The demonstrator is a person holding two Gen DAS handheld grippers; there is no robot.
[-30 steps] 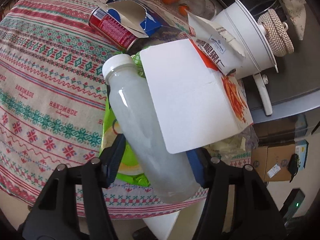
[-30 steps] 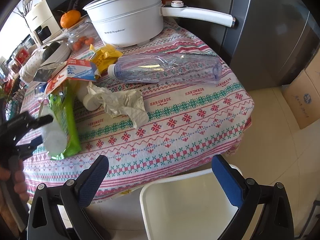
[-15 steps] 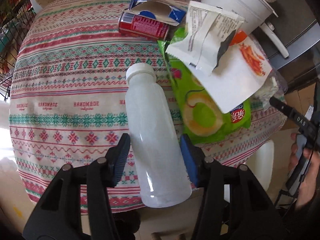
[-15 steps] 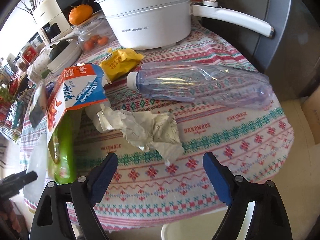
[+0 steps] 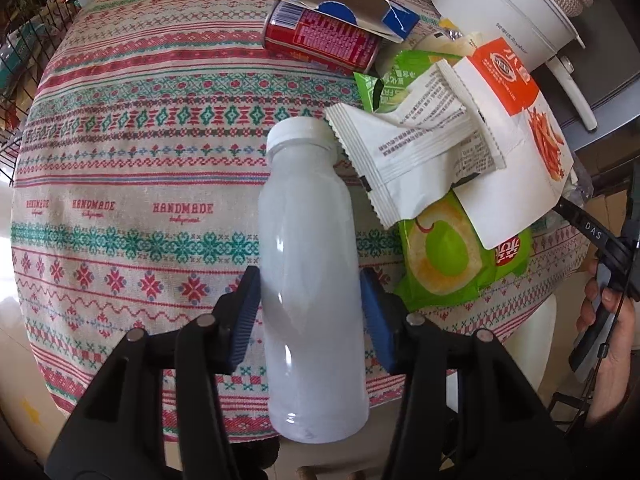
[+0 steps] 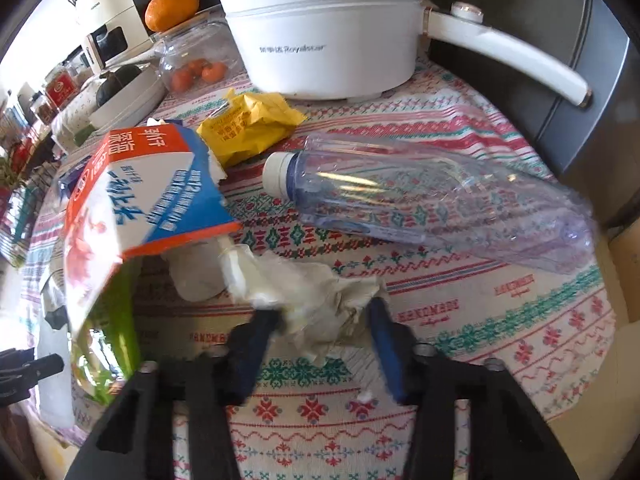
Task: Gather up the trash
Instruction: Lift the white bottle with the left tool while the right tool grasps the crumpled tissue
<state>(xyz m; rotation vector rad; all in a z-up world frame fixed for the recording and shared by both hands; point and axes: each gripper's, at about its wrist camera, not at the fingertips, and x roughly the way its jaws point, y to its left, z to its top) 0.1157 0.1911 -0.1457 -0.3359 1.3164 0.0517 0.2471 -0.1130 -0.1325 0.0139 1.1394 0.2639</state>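
Note:
A cloudy white bottle (image 5: 308, 220) with a white cap is held off the patterned tablecloth (image 5: 140, 168) by my left gripper (image 5: 310, 280), whose blue pads press on its sides. In the right wrist view a crumpled paper wad (image 6: 316, 292) lies on the cloth near the table edge. My right gripper (image 6: 326, 312) is closing on it, and both fingertips touch the wad. A crushed clear bottle (image 6: 432, 200), a yellow wrapper (image 6: 248, 128), an orange and blue bag (image 6: 152, 192), a green snack bag (image 5: 444, 256), a white wrapper (image 5: 416, 152) and a red can (image 5: 324, 40) also lie on the table.
A white electric pot (image 6: 320, 32) with a long handle stands at the back. Beside it are a glass jar of small tomatoes (image 6: 196, 68) and an orange (image 6: 172, 8). A white container (image 5: 536, 340) sits below the table edge. A hand (image 5: 608, 320) holds the right gripper.
My left gripper has carried the bottle away from the white bag that covered it. My right gripper has come in low over the table, and its jaws have narrowed around the paper wad.

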